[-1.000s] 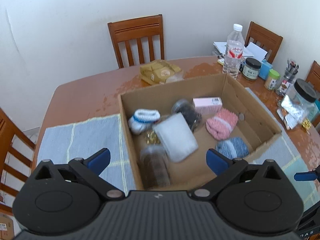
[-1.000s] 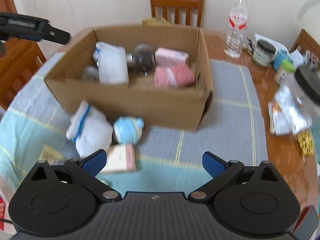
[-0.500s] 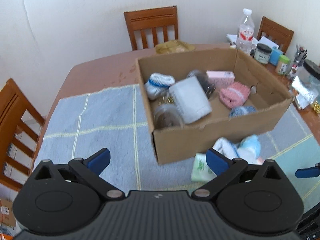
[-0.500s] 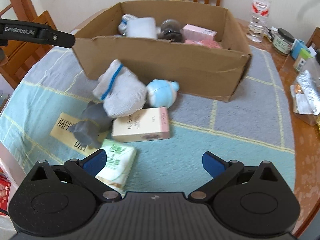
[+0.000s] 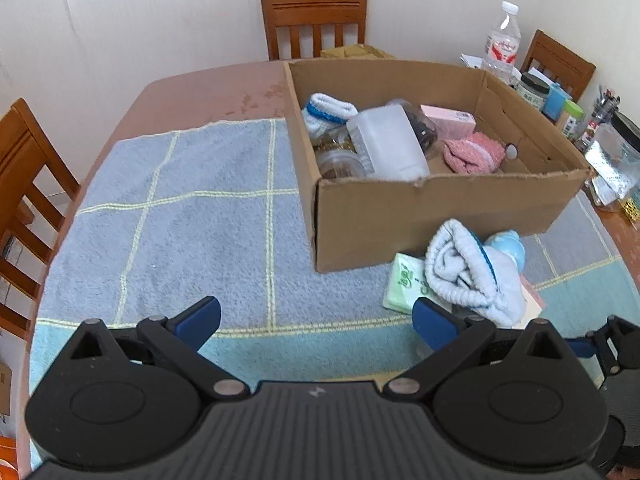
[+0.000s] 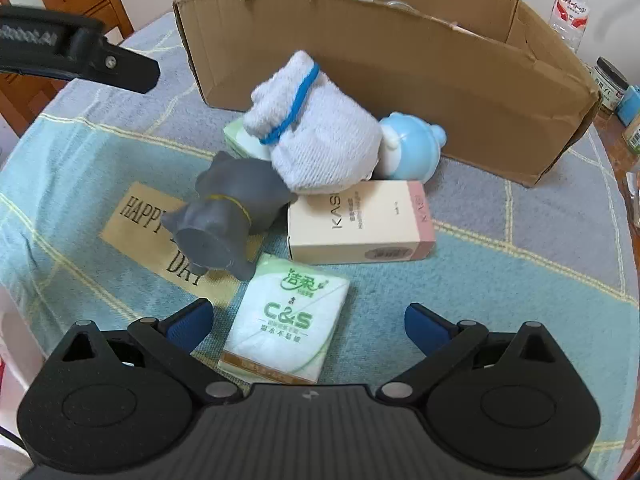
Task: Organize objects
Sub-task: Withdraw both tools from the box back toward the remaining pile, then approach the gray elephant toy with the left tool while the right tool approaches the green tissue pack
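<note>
left hand-held gripper (image 5: pixel 316 322) spread, empty | right hand-held gripper (image 6: pixel 306 326) spread over tissue pack (image 6: pixel 286 322), probably not touching | cardboard box (image 6: pixel 400 80) toward worktop's far edge

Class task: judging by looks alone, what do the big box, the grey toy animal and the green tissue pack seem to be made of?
Box: brown cardboard, matte, with torn, creased edges.
Grey toy animal: probably soft plastic or rubber; smooth moulded surface, dull sheen.
Tissue pack: thin plastic film, apparently; printed, slightly glossy.
</note>
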Available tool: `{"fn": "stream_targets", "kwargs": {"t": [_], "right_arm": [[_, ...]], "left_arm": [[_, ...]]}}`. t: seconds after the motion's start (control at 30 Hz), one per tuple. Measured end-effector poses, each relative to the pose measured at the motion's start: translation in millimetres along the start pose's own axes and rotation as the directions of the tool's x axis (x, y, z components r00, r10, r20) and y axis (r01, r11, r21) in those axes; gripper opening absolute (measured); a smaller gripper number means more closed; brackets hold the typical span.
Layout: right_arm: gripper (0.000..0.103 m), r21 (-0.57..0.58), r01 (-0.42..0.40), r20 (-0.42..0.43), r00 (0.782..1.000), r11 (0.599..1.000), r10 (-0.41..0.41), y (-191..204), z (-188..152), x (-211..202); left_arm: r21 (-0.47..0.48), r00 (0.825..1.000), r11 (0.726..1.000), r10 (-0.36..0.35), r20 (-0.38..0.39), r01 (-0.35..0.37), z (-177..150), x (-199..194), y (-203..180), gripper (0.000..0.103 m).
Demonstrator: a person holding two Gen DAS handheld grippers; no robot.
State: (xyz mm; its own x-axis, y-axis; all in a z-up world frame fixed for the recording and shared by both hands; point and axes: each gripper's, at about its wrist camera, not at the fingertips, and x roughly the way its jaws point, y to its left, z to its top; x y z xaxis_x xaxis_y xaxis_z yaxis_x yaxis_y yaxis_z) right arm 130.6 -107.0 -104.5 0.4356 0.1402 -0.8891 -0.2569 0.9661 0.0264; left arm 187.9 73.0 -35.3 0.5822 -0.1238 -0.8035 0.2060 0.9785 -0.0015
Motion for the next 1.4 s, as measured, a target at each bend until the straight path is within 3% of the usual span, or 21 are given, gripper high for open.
{"fn": "stream_targets", "kwargs": {"t": [0.13, 0.5, 0.77, 0.87, 1.17, 1.4], "right_arm": [[0.103, -0.006, 0.031, 0.014, 0.999, 0.999, -0.031, 0, -4, -1], [0.103, 0.087, 0.084, 0.003, 0.996, 0.993, -0.085, -45, -21, -13], [0.103, 0.087, 0.079, 0.021, 0.997, 0.993, -0.081, -74, -33, -20], [0.103, 0.073, 0.074, 0.048, 0.996, 0.995, -0.077, -69, -47, -25], [0.103, 0.04, 0.056, 0.099, 0.993, 0.998, -0.06, -77, -43, -28], [0.103, 0.032, 0.053, 0.104, 0.993, 0.998, -0.056, -78, -44, -26]], "left_arm": [[0.021, 1.0, 1.0, -0.004, -0.012, 0.005, -2, 6, -7, 0.102], [0.072, 0.992, 0.991, -0.108, -0.067, 0.113, -4, 21, -52, 0.102], [0.105, 0.987, 0.987, -0.106, -0.124, 0.12, -17, 38, -80, 0.102], [0.101, 0.986, 0.989, -0.089, -0.142, 0.104, -22, 40, -78, 0.102], [0.096, 0.984, 0.995, -0.024, -0.175, 0.041, -37, 31, -52, 0.102], [0.014, 0.987, 0.999, -0.044, -0.157, 0.047, -39, 22, -21, 0.102]]}}
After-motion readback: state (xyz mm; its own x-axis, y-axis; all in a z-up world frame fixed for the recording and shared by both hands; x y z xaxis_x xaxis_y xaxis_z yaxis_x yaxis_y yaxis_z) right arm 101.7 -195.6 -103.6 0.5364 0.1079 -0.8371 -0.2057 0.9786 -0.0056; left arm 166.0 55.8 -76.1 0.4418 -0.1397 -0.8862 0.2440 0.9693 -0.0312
